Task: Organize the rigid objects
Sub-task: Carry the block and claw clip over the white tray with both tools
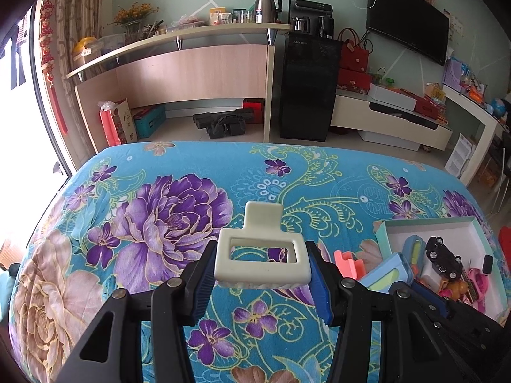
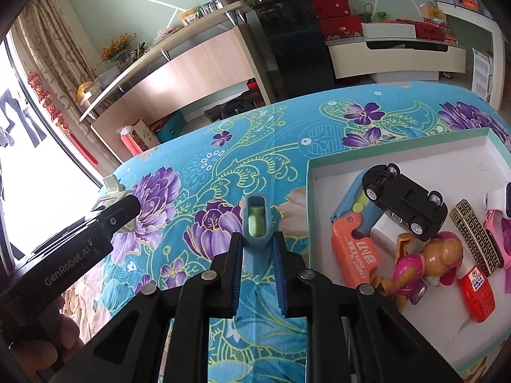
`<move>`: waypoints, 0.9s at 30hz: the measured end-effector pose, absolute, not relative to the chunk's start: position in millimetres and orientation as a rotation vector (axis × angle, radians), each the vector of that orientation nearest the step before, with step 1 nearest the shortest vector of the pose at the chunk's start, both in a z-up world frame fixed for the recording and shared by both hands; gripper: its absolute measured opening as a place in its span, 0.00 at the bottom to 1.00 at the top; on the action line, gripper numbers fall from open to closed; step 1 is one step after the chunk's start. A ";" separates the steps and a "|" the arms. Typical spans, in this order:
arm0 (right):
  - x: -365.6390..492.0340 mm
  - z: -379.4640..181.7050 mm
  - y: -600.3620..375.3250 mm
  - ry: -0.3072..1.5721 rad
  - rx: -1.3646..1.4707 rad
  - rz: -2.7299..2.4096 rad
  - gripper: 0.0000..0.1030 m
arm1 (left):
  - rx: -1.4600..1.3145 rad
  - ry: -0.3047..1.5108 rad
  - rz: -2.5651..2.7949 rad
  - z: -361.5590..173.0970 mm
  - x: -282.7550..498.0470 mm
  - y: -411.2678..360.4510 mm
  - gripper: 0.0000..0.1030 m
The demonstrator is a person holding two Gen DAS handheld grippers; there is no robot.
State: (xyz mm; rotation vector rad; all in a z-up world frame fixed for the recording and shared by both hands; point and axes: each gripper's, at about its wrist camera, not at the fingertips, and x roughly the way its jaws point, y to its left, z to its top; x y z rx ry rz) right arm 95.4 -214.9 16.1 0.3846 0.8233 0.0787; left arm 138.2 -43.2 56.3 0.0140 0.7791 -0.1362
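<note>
So most of the toys already sit in the white box (image 2: 399,150). Left hand-held gripper (image 1: 262,274) is clamped on a cream hair claw clip (image 1: 262,255), right hand-held gripper (image 2: 257,255) pinches a blue utility knife (image 2: 257,223), both over the floral surface (image 1: 159,191), not boxed yet.

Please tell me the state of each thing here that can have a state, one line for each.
Left gripper: jaws shut on the cream clip.
Cream clip: held above the cloth.
Right gripper: jaws shut on the blue case.
Blue case: held, outside the box.
Box: open, toys inside.
Black toy car: upside down.
</note>
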 end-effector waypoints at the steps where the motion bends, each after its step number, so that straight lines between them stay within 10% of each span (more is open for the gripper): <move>1: 94.1 17.1 -214.7 0.820 0.384 0.079 0.18 | 0.013 0.779 -0.138 56.4 137.8 -42.7 0.54; 27: -3.3 100.3 -320.4 0.541 0.433 -0.186 0.18 | 0.089 0.693 -0.387 95.8 96.9 -130.3 0.54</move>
